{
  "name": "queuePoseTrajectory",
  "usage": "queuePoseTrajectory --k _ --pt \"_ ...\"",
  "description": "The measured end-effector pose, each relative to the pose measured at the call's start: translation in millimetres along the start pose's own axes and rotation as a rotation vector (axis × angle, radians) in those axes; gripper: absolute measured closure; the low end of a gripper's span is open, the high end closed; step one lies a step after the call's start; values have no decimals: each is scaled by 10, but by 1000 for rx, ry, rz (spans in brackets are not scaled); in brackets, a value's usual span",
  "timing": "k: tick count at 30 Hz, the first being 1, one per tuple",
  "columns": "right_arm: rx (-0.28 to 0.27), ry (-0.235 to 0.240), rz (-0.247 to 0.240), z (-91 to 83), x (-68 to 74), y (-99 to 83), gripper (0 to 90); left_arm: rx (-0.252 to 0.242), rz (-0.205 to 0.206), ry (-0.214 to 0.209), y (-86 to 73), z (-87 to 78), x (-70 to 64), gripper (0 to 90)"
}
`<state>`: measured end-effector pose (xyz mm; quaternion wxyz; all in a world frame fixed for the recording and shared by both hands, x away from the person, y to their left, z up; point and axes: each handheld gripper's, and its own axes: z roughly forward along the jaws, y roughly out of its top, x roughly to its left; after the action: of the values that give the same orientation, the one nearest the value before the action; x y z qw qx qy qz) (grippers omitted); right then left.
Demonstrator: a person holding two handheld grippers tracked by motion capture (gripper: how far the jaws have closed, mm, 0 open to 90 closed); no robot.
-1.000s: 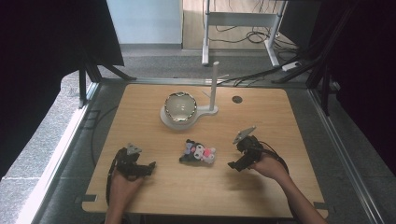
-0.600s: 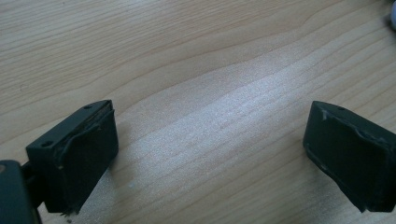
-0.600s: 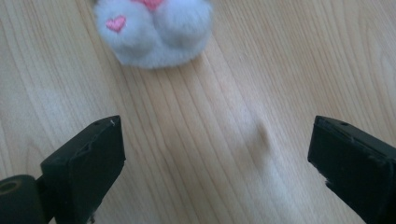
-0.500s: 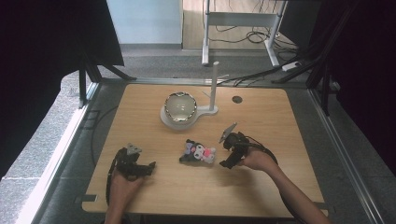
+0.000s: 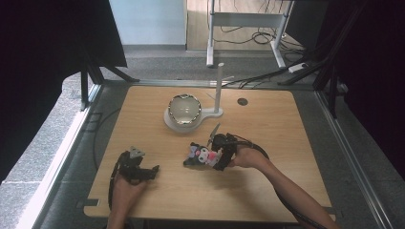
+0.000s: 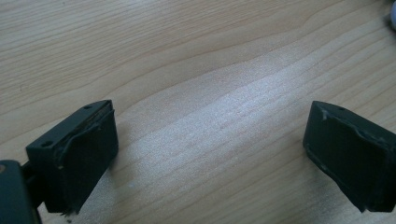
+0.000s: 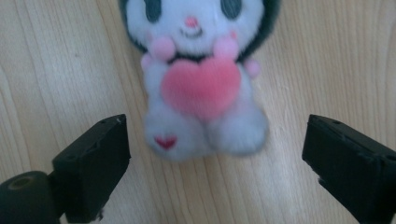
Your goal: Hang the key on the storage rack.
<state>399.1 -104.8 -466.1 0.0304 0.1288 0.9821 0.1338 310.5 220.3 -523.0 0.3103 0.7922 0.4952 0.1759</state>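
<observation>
A small plush toy [image 5: 199,156] with a white face, black hood and pink heart lies on its back on the wooden table [image 5: 296,129], near the middle front. My right gripper [image 5: 216,160] is at the toy's feet, open, its jaws wide on either side of the legs without touching. In the right gripper view the plush toy [image 7: 201,88] lies just ahead of the right gripper [image 7: 215,154]. My left gripper [image 5: 153,171] rests low over bare wood at the front left, open and holding nothing; in its own view the left gripper [image 6: 210,154] has only table between the jaws.
A shiny metal bowl [image 5: 184,109] sits on a white base [image 5: 210,114] with a thin white upright post [image 5: 218,86] at the back middle. A small dark round hole [image 5: 242,101] lies in the tabletop at the back right. Cables trail from both grippers.
My right gripper has moved left across the table from the right side up to the plush toy's feet. The left gripper has stayed put.
</observation>
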Motion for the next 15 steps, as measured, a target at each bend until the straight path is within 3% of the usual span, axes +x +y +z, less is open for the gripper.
queuePoseTrajectory --k 9,12,15 --pt "88 22 -43 160 3 269 166 0 0 0 0 0 0 32" --pt "118 37 -56 203 16 339 239 0 0 0 0 0 0 32" --pt "154 31 -80 229 20 387 370 0 0 0 0 0 0 32"
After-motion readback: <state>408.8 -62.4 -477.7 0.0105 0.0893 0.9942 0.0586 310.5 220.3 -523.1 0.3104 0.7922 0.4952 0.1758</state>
